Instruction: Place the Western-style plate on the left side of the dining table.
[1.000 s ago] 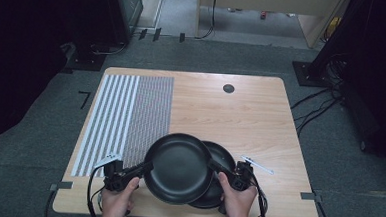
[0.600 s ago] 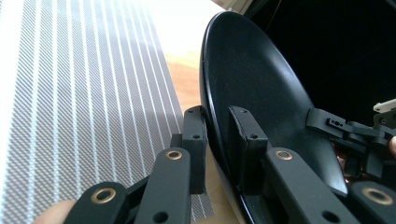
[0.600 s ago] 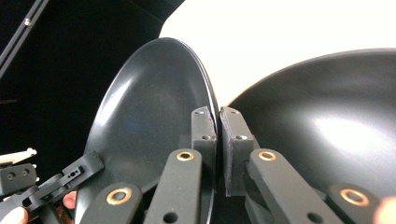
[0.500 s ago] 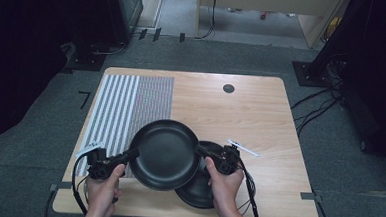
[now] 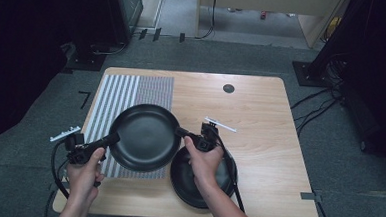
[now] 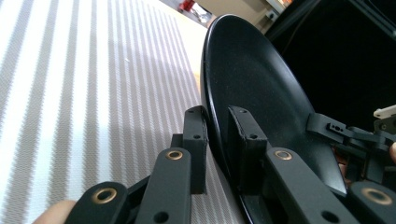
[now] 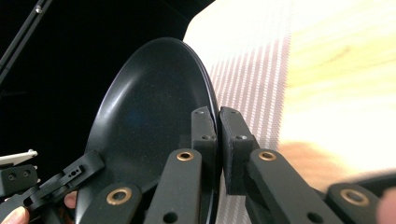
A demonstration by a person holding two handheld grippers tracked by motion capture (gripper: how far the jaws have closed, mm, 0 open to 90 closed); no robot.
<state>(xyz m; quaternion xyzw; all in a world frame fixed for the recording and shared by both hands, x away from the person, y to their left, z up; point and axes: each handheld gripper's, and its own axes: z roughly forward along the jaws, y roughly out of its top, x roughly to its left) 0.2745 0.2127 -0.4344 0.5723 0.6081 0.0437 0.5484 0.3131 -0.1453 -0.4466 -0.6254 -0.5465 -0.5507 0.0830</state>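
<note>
The left gripper (image 5: 113, 138) and right gripper (image 5: 181, 133) clamp the upper black plate (image 5: 145, 136) at nine and three o'clock, apparently mid-carry toward the striped mat (image 5: 112, 100), needing level lowering.

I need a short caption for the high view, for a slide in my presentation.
Two handheld grippers, left and right, hold one black plate by opposite rims above a striped mat; a second plate rests below.

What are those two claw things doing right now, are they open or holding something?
Left gripper: shut on the rim of the black plate.
Right gripper: shut on the same plate's opposite rim.
</note>
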